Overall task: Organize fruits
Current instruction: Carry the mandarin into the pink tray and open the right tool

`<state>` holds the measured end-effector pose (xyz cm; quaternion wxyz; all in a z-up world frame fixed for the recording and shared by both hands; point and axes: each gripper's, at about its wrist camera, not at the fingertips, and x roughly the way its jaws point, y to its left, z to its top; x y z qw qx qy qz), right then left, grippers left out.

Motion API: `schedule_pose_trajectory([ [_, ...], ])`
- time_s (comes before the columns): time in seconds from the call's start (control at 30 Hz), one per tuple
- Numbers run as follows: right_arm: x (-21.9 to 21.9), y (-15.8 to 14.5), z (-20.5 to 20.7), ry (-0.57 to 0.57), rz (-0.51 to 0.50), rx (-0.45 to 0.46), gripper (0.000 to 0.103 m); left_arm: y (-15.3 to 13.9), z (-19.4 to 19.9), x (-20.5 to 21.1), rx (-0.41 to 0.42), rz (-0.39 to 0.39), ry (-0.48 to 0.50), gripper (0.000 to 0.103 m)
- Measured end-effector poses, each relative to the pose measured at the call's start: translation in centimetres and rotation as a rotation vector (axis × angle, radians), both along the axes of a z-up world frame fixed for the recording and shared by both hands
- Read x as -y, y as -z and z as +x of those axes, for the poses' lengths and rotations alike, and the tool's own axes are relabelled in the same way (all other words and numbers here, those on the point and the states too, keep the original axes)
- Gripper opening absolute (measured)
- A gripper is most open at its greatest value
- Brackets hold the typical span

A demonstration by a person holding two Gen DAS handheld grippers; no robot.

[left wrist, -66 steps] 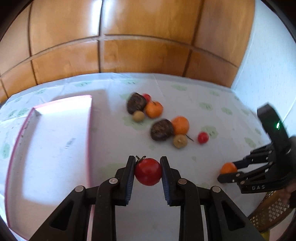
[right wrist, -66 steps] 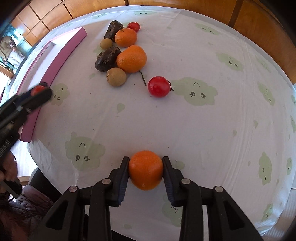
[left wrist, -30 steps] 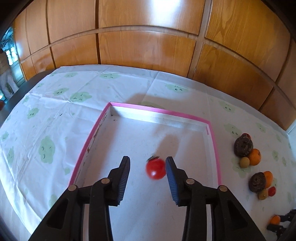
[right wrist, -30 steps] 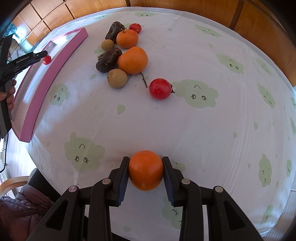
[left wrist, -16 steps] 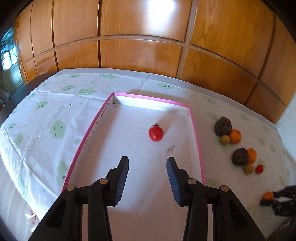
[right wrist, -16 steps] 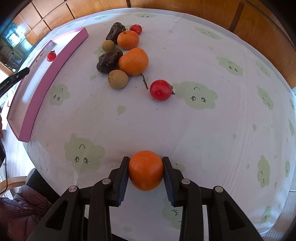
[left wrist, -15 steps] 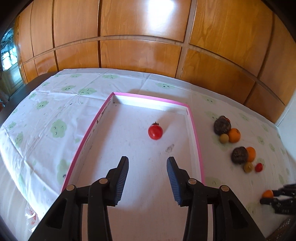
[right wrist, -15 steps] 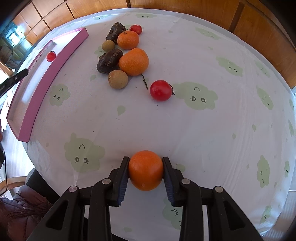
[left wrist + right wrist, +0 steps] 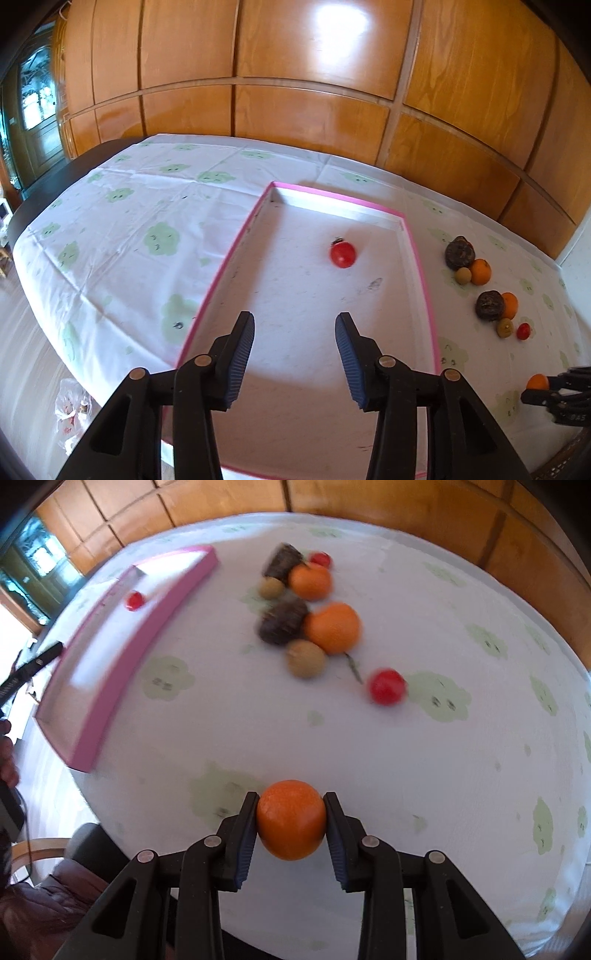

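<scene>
Above the pink tray (image 9: 421, 258), left hand-held gripper (image 9: 294, 334) tilts down, opening, empty; right hand-held gripper (image 9: 290, 814) clamps an orange (image 9: 290, 819).

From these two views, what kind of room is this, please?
Probably a dining room in a home: a table under a printed tablecloth, wood-panelled walls behind it, and loose fruit beside a pink-rimmed tray.

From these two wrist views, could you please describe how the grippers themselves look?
Both the left gripper and right gripper are black plastic linkage frames with round silver-tan pivot rivets. Their fingers carry ribbed dark-blue pads. Seen side-on, the right gripper bears small white lettering, too small to read.
</scene>
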<state>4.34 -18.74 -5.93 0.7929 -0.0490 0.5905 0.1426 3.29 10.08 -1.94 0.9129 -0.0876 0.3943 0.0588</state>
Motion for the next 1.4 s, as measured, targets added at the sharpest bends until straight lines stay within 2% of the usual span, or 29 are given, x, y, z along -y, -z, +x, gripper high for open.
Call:
schedule_pose_trajectory([
  [0.2,-4.5,-3.0,0.9,-0.052,0.118,0.079,0.035,0.6,-0.6,-0.4,-0.009,-0.015,-0.022,0.048],
  [0.37,-10.5,-6.4,3.4,-0.146,0.192,0.172,0.035,0.1,-1.1,-0.5,0.009,-0.031,-0.035,0.053],
  [0.5,-14.5,-6.6,4.8,-0.206,0.206,0.199,0.035,-0.1,-1.4,-0.9,0.019,-0.037,-0.046,0.053],
  [0.67,-18.6,-4.9,6.7,-0.248,0.179,0.195,0.035,0.1,-1.6,-1.3,0.021,-0.033,-0.051,0.053],
  [0.97,-20.2,-2.3,8.4,-0.226,0.129,0.177,0.036,0.3,-1.8,-1.3,0.019,-0.030,-0.045,0.053],
  [1.4,-17.0,-3.7,6.8,-0.137,0.205,0.224,0.036,-0.1,-2.0,-0.6,0.020,-0.026,-0.034,0.054],
])
